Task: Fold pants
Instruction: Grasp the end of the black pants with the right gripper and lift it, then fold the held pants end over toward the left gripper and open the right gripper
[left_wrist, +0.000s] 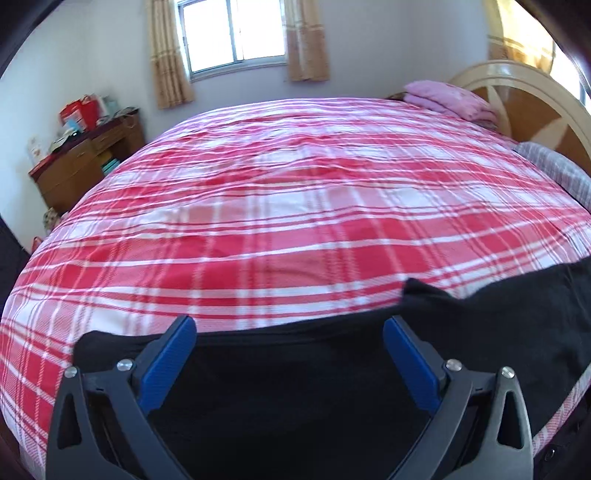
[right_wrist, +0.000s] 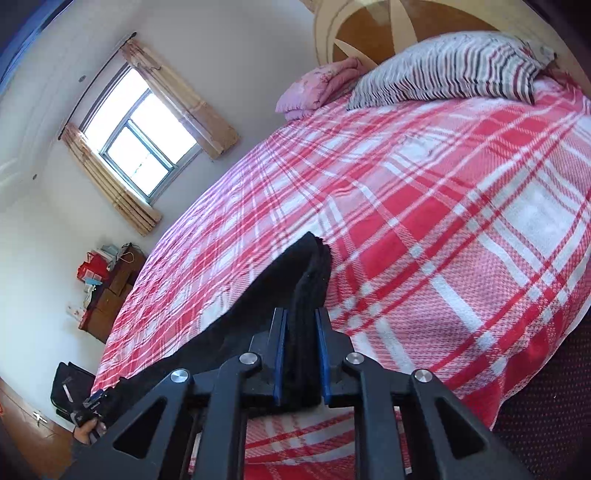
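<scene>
Black pants (left_wrist: 295, 387) lay along the near edge of a bed covered by a red-and-white plaid bedspread (left_wrist: 295, 206). In the left wrist view, the left gripper (left_wrist: 290, 339) hung over the dark fabric with its blue pads (left_wrist: 168, 363) spread wide apart, nothing between them pressed; the cloth stretched flat beneath and ran off to the right. In the right wrist view, the right gripper (right_wrist: 301, 332) had its blue pads drawn close together on a bunched, layered edge of the pants (right_wrist: 310, 280), pinching the stacked folds, whose tip stuck up past the fingers. A striped pillow (right_wrist: 450, 66) and a folded pink blanket (right_wrist: 317, 88) sat at the wooden headboard (left_wrist: 524, 99), and a curtained window (left_wrist: 232, 33) stood behind a cluttered wooden dresser (left_wrist: 85, 162).
</scene>
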